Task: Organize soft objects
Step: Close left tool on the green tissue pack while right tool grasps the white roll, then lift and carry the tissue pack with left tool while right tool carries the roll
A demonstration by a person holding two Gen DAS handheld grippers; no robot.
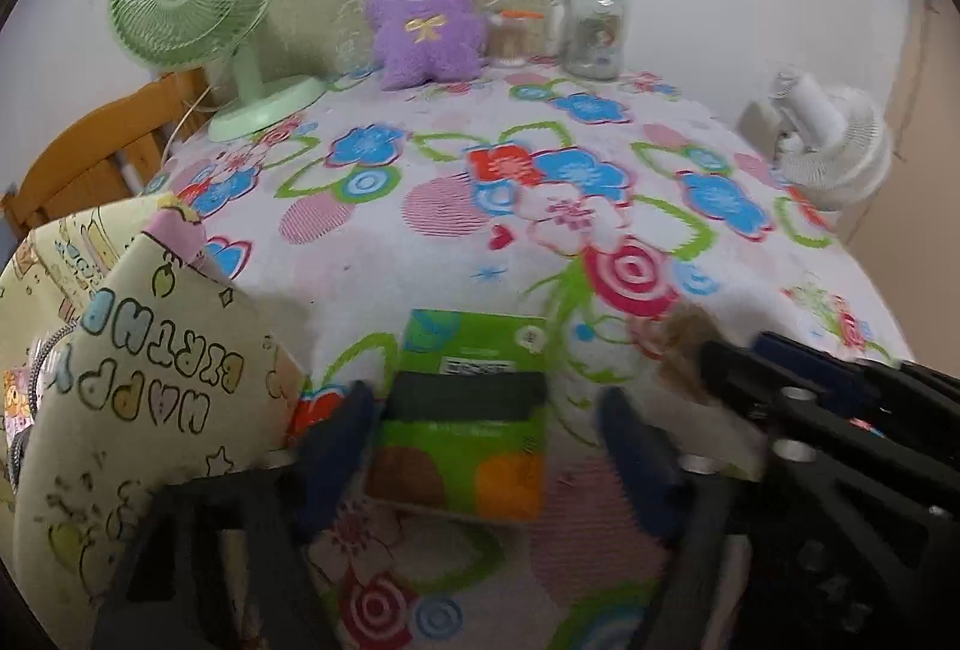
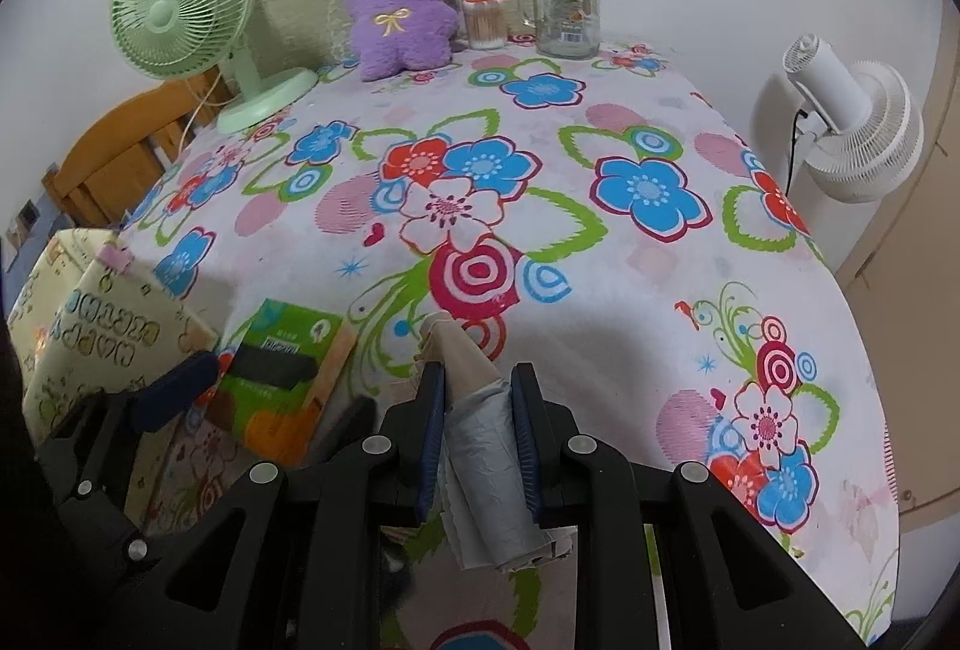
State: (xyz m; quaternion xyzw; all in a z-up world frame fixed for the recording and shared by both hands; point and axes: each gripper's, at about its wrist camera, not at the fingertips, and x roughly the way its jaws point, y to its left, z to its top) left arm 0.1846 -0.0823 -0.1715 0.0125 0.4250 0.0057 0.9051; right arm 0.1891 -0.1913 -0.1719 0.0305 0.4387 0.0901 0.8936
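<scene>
A green tissue pack (image 1: 474, 344) with a dark band lies on the flowered tablecloth, between the blue pads of my left gripper (image 1: 480, 398). The left pad is at the pack's edge and a gap shows at the right pad, so the jaws stand open around it. The right wrist view shows the same pack (image 2: 288, 332) inside the left gripper (image 2: 276, 392). My right gripper (image 2: 478, 371) is shut on a roll of grey and beige cloth (image 2: 492, 458), whose beige tip pokes out ahead. A purple plush toy (image 2: 399, 8) sits upright at the table's far edge.
A cream cartoon-print box (image 1: 150, 380) with a pink clip stands just left of the pack. At the back are a green desk fan (image 2: 180, 2), a cotton-swab jar (image 2: 486, 20) and a glass jar (image 2: 567, 14). A white fan (image 2: 858, 128) stands off the right edge, a wooden chair (image 2: 114, 152) at left.
</scene>
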